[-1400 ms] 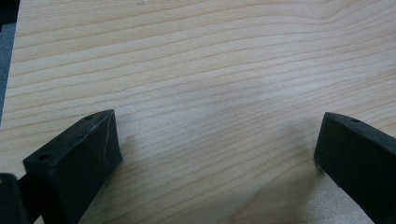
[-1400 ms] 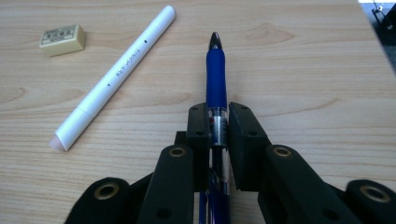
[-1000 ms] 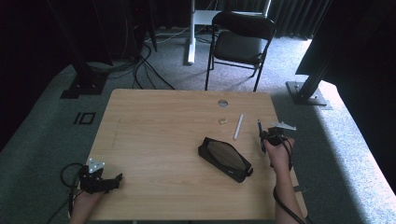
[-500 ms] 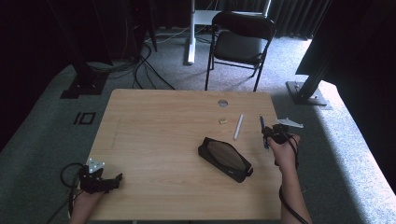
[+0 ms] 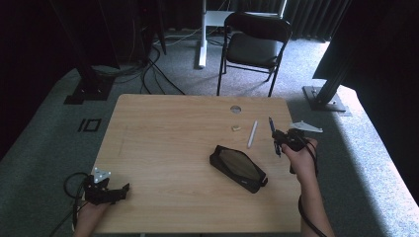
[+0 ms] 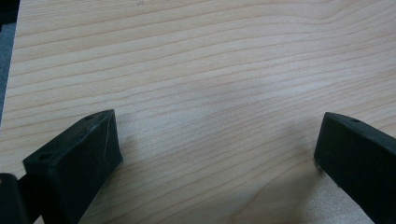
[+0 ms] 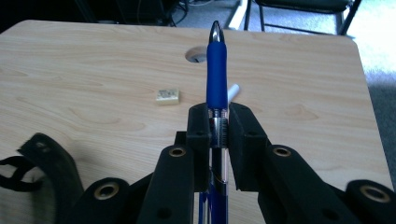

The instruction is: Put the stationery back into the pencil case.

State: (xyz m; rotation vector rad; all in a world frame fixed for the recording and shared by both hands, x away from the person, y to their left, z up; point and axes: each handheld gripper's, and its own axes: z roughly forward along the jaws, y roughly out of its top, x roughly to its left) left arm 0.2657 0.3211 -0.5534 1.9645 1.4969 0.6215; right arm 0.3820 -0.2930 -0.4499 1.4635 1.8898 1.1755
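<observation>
Right gripper (image 7: 217,121) is clamped on the blue pen (image 7: 216,77), held just right of the black pouch (image 5: 238,168), left gripper (image 6: 215,154) gaping idle, so honestly that narrow pinch could let the pen swivel or slip.

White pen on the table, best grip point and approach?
Grip the white pen mid-barrel, coming straight down from above with the jaws across its width. It lies flat and slim, pointing away from the person; the eraser sits apart on its left, so both sides look free.
</observation>
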